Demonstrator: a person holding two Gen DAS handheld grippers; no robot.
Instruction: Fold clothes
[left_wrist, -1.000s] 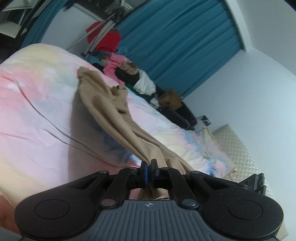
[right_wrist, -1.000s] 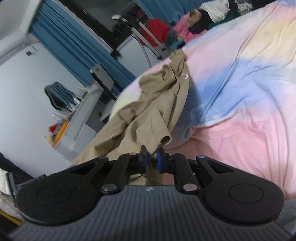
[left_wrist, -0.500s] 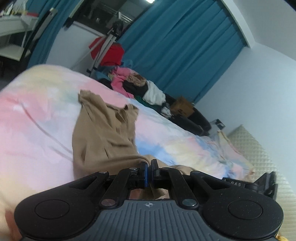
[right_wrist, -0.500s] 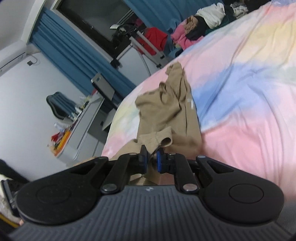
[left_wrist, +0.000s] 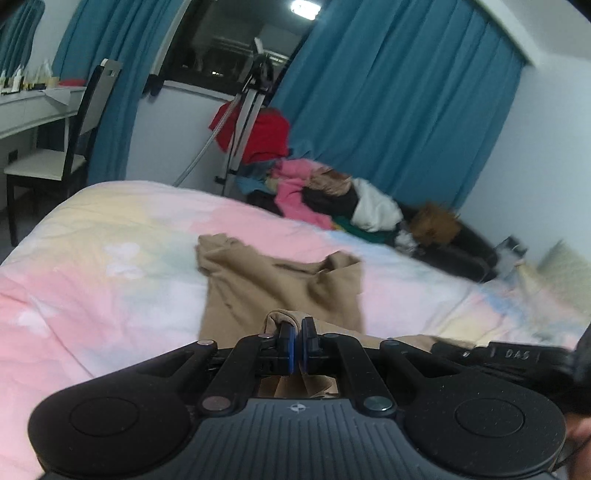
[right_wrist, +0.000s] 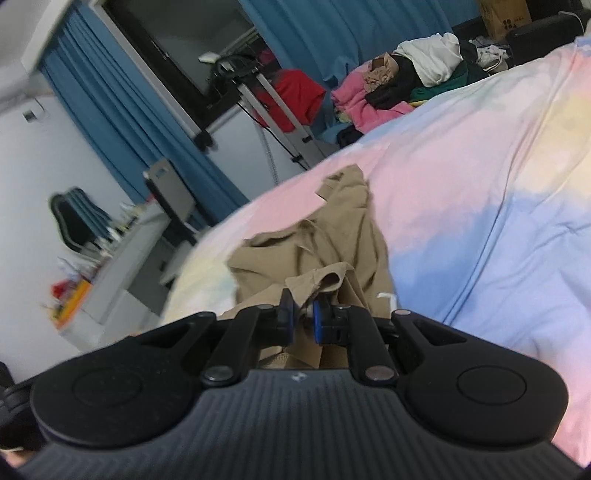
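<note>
Tan garment (left_wrist: 280, 291) pinched by both closed hand-held grippers.

Shirt (left_wrist: 280, 284) on bed (left_wrist: 110, 258), clothes pile (left_wrist: 332, 195) beyond — chair (left_wrist: 74, 122) far left

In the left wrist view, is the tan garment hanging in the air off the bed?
No: the tan garment lies spread on the pastel bedspread, with only its near edge pinched in the left gripper.

One tan garment (left_wrist: 280, 288), one bed (left_wrist: 110, 266), two tools, one chair (left_wrist: 85, 122).
</note>
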